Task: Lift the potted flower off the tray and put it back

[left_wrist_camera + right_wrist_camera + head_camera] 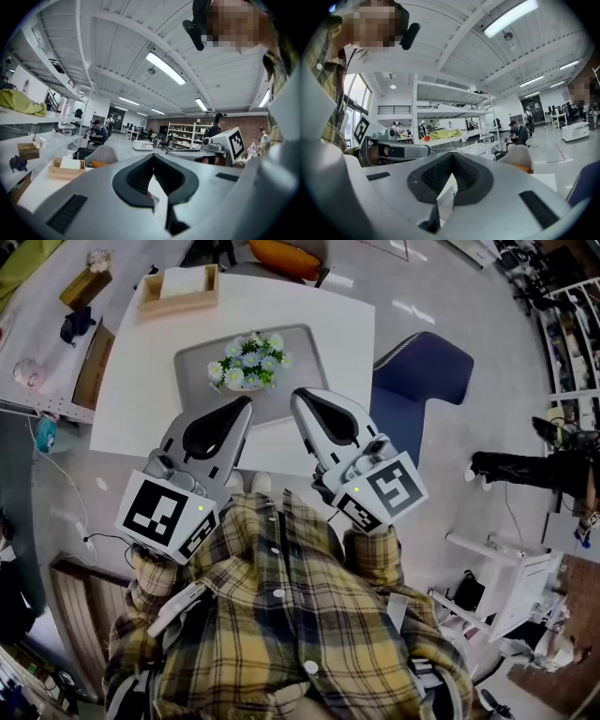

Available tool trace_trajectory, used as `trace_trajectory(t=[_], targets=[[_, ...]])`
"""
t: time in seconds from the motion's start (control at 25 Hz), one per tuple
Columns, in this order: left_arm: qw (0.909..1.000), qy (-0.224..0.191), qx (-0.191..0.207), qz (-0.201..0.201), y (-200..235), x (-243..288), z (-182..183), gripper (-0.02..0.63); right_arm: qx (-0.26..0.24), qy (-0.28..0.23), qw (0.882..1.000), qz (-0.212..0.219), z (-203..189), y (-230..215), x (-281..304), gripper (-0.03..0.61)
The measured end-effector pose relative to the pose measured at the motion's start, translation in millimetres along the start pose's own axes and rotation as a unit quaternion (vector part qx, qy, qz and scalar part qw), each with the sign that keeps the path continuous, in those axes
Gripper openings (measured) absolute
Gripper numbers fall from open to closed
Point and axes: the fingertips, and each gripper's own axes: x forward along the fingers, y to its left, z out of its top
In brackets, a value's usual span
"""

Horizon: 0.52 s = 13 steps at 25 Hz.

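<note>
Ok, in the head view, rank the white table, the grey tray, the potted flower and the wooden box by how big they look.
1. white table, clearly the largest
2. grey tray
3. potted flower and wooden box: they look about alike, so no ranking between them

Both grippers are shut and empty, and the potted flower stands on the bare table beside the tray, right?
No. The head view shows the potted flower on the gray tray, not beside it. The left gripper and right gripper are shut and empty.
</note>
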Motion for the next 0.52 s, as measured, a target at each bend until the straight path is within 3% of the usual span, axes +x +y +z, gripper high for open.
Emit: trace_trajectory(t=[0.52], targets=[[0.9993, -0.012, 0.028, -0.020, 14.6, 12.3, 23.5, 0.009, -0.004, -0.001, 1.000, -0.002, 2.2, 0.1, 7.7, -0.002]])
